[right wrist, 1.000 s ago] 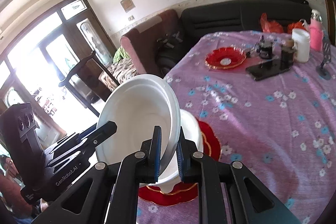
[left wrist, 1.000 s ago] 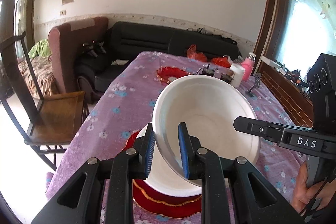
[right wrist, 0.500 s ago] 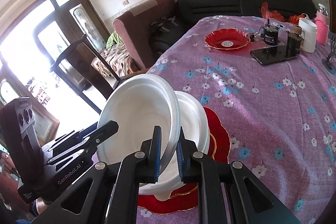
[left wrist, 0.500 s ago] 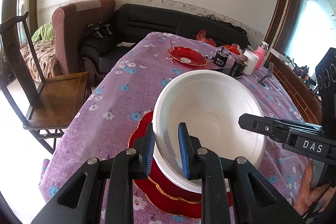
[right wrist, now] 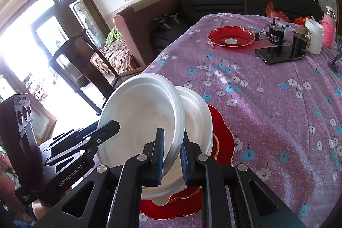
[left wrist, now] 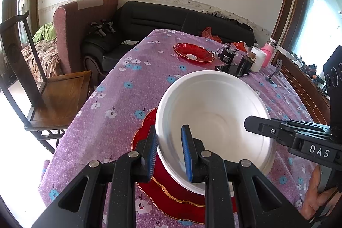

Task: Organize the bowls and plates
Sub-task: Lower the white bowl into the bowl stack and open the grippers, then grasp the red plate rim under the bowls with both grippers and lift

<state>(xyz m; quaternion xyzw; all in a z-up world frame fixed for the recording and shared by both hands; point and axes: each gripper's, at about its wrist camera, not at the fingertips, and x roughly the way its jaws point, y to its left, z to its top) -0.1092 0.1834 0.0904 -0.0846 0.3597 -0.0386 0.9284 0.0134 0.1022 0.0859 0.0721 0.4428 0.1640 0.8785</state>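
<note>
The table is covered by a purple cloth printed with white and blue flowers. At its near end a red plate with a gold rim lies flat on the cloth, and a second red plate sits well apart toward the far end. Near that far plate stand a small black jar, a white tub and a pink bottle, with a black phone lying flat just in front of them.
</note>
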